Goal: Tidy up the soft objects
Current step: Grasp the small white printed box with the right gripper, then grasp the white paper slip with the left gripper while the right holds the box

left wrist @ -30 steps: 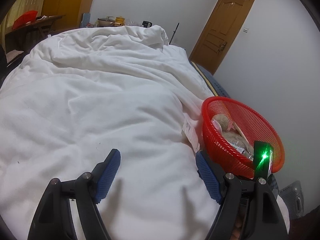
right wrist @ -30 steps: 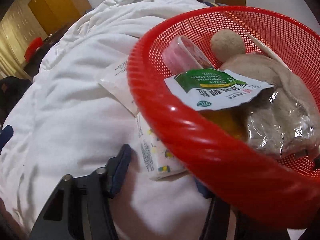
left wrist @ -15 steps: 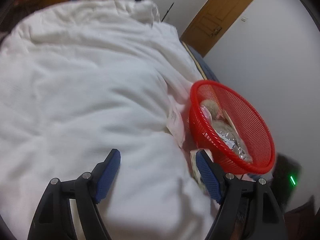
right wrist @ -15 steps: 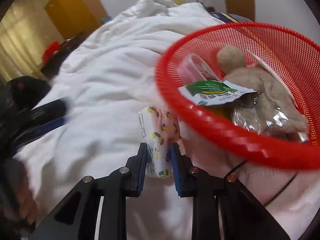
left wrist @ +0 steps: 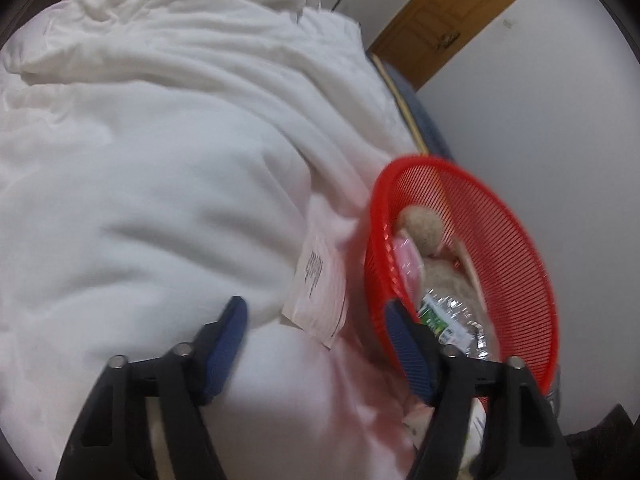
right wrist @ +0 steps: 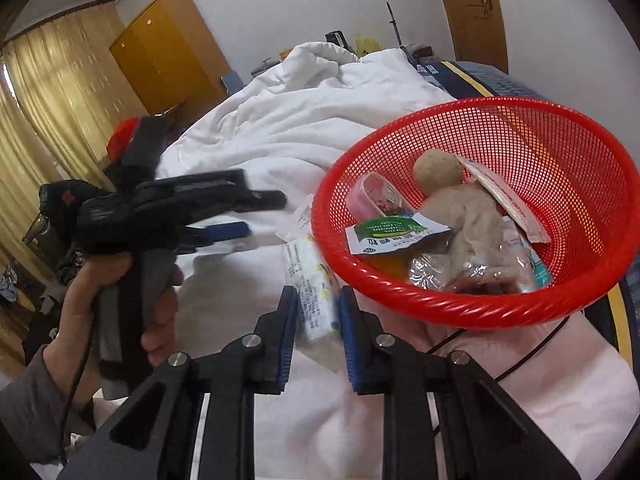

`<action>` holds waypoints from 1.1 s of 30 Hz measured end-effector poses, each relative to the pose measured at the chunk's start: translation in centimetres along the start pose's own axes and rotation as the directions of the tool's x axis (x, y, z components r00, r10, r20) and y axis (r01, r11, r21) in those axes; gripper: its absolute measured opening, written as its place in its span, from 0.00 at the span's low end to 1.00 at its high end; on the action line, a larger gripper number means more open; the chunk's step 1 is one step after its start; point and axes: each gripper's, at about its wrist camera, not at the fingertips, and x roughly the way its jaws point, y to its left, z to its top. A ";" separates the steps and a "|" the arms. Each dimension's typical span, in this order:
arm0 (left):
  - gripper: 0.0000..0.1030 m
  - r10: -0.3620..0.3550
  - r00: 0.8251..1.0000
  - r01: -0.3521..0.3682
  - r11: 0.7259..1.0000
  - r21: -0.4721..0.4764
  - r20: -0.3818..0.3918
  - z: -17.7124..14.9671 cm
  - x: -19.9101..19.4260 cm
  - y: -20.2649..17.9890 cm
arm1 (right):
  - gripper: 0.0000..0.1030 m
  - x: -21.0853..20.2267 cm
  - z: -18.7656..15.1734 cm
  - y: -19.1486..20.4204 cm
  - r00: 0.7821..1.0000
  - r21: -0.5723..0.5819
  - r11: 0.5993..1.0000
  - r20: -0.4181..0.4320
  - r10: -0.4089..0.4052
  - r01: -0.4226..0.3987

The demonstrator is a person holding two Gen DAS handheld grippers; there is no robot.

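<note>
In the right wrist view my right gripper (right wrist: 318, 300) is shut on a small tissue pack (right wrist: 310, 280) printed with yellow figures and holds it just left of the red mesh basket (right wrist: 420, 300). The basket holds a beige plush toy (right wrist: 460, 208), a green-and-white sachet (right wrist: 392, 232) and a pink cup (right wrist: 372, 196). In the left wrist view my left gripper (left wrist: 316, 320) hangs over the white duvet (left wrist: 140, 200) with its jaws closing. A flat white packet (left wrist: 320, 292) lies just beyond its fingertips, untouched, beside the basket (left wrist: 520, 280).
A hand (right wrist: 156, 320) holds the left gripper (right wrist: 256, 216) at the left of the right wrist view. The bed's blue edge (right wrist: 480, 80) runs behind the basket. A wooden door (left wrist: 448, 28), a yellow wardrobe (right wrist: 168, 52) and curtains (right wrist: 52, 100) line the walls.
My right gripper closed on the tissue pack and lifted it from beside the basket. My left gripper swung right toward the basket and white packet, and its jaws narrowed.
</note>
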 end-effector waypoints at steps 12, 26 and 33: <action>0.49 0.085 0.992 -0.094 0.991 -0.093 -0.092 0.7 4.0 0.7 | 0.20 0.9 -0.6 -0.5 1.000 0.015 1.000 -0.015 0.022 -0.022; 0.00 0.004 0.997 -0.005 1.000 -0.009 -0.073 -1.0 -0.3 0.3 | 0.20 1.4 -1.1 -0.3 0.999 0.005 0.999 -0.030 0.031 -0.031; 0.00 -0.133 0.990 0.135 0.990 -0.038 0.049 -4.2 -8.2 4.0 | 0.20 1.2 -1.2 1.6 0.996 -0.037 0.996 -0.039 0.083 -0.085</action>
